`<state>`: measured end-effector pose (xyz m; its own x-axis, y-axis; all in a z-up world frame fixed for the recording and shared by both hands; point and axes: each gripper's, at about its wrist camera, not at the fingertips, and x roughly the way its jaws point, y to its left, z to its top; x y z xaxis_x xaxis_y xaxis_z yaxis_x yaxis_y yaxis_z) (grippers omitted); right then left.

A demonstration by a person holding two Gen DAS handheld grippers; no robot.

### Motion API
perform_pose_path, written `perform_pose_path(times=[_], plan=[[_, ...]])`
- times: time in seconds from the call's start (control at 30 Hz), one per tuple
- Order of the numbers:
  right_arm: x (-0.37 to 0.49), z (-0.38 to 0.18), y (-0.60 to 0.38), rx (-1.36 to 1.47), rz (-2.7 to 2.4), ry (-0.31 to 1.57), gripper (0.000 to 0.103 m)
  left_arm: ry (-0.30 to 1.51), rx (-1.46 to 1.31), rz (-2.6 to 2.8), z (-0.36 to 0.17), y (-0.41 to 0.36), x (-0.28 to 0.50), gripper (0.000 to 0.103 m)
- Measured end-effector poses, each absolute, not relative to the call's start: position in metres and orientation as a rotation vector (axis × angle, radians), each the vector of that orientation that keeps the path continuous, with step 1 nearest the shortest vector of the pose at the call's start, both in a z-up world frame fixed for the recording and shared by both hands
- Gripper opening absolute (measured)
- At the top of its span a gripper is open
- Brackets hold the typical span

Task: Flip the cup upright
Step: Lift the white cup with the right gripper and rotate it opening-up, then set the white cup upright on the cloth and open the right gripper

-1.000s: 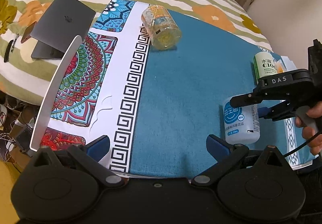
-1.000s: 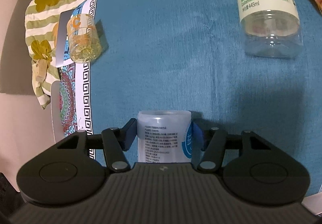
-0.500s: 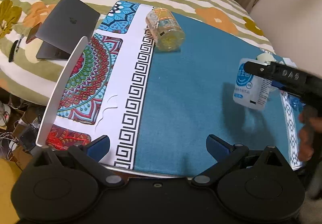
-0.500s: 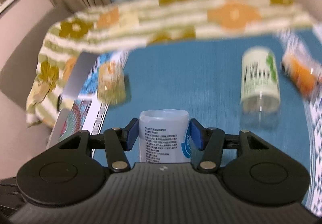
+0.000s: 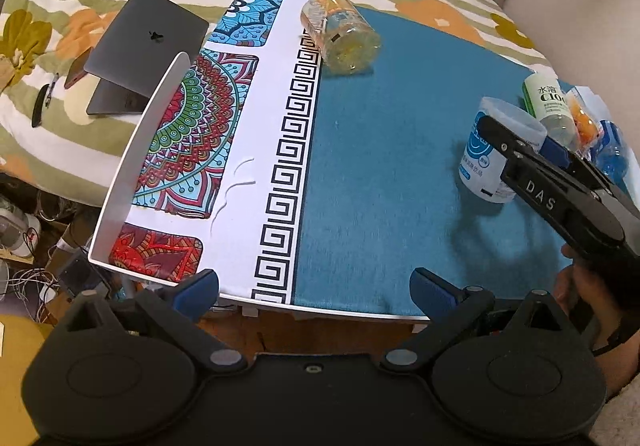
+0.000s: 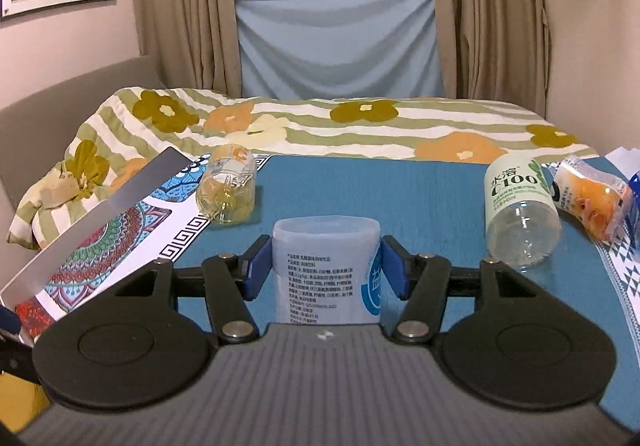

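The right claw (image 6: 326,270) is clamped on the white cup (image 6: 326,266), its blue pads pressed against both sides, and the cup stands open end up on the blue cloth of the tabletop (image 5: 380,149), slightly tilted in the left wrist view. The left claw (image 5: 314,292) gapes wide with nothing between its fingers, hanging over the near edge of the tabletop. A yellow cup (image 5: 340,35) lies on its side at the far edge, and a green-labelled bottle (image 6: 520,205) lies to the right of the white cup.
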<state>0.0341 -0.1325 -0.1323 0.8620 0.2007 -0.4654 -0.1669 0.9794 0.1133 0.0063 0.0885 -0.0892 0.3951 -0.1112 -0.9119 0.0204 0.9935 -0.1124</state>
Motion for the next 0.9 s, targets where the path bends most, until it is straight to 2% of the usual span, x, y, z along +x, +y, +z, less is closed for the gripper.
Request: perform_pose_path(times=[0.63,0.8,0.83,0.87,0.9], plan=[[0.032,-0.11,-0.12,-0.022,0.178,0.725,0.074,1.148,-0.094,-0.124,-0.079,0.072,0.003,0.103],[0.034,-0.11,-0.118,-0.038,0.173,0.748,0.077,1.151,-0.097,-0.121,-0.08,0.072,0.0,0.103],[0.035,-0.111,-0.117,-0.038,0.171,0.757,0.083,1.151,-0.097,-0.121,-0.08,0.072,0.0,0.103],[0.035,-0.112,-0.117,-0.034,0.166,0.763,0.096,1.152,-0.097,-0.121,-0.08,0.072,0.0,0.103],[0.034,-0.113,-0.118,-0.026,0.156,0.763,0.103,1.152,-0.097,-0.119,-0.08,0.072,-0.001,0.103]])
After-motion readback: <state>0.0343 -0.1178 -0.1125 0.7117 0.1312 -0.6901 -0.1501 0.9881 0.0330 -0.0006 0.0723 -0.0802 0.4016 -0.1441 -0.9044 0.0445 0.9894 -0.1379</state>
